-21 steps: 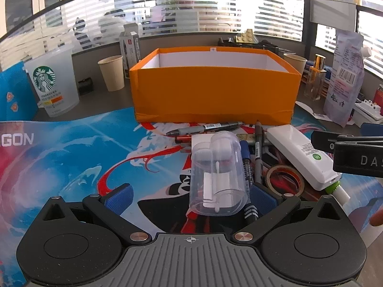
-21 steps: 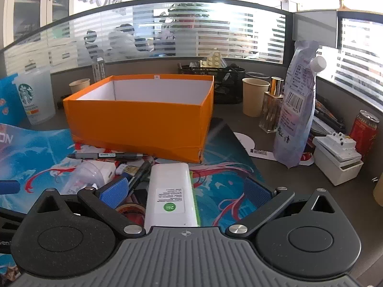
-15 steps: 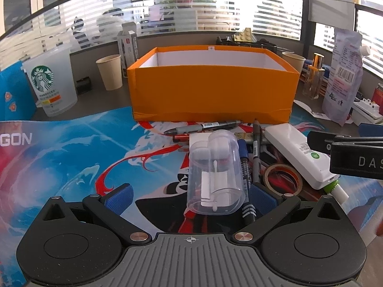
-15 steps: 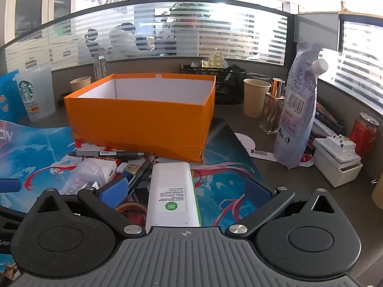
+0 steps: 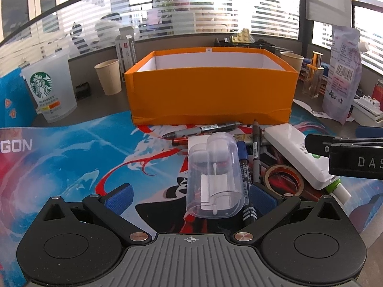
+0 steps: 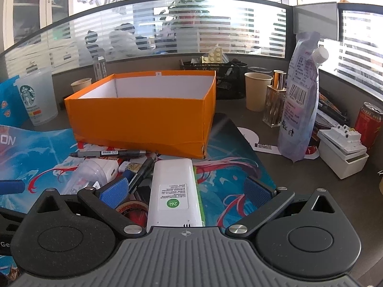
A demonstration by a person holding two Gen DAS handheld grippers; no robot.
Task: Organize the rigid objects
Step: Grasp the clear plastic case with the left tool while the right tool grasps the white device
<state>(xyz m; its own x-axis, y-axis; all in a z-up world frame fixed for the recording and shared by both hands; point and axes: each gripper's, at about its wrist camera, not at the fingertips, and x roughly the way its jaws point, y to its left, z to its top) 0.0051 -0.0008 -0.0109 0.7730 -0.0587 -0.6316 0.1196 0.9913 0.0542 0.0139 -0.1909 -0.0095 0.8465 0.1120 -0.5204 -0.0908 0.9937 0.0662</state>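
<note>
The left claw (image 5: pixel 190 197) stands spread wide, its blue pads on either side of a clear plastic cup-shaped case holding white pieces (image 5: pixel 214 174) — neither pad touches it. The case lies on its side on the colourful printed desk mat (image 5: pixel 71 157) that covers the counter, its open end toward the camera. At its 3 o'clock lie a blue marker (image 5: pixel 245 179) and a slim black pen (image 5: pixel 256 153), side by side, pointing toward 12. Beyond the case, at 12 o'clock, a grey-and-black pen (image 5: pixel 203 129) lies crosswise just before the open orange cardboard box with a white inside (image 5: pixel 210 93).

The right claw (image 6: pixel 185 190) is likewise spread wide, and a long white rectangular device with a green round sticker (image 6: pixel 173 186) lies between its pads, closer to the left pad but touching neither. A roll of brown tape (image 6: pixel 132 208) sits at the device's 9 o'clock, partly under the left pad. In the left wrist view the right claw's black body juts in from 3 o'clock, above the white device.

At 10 o'clock of the box stand a frosted Starbucks cup (image 5: pixel 51 88) and a tan paper cup (image 5: pixel 109 76); at its 3 o'clock a pale printed spout pouch (image 6: pixel 300 105) stands upright near a red can (image 6: pixel 367 124).
</note>
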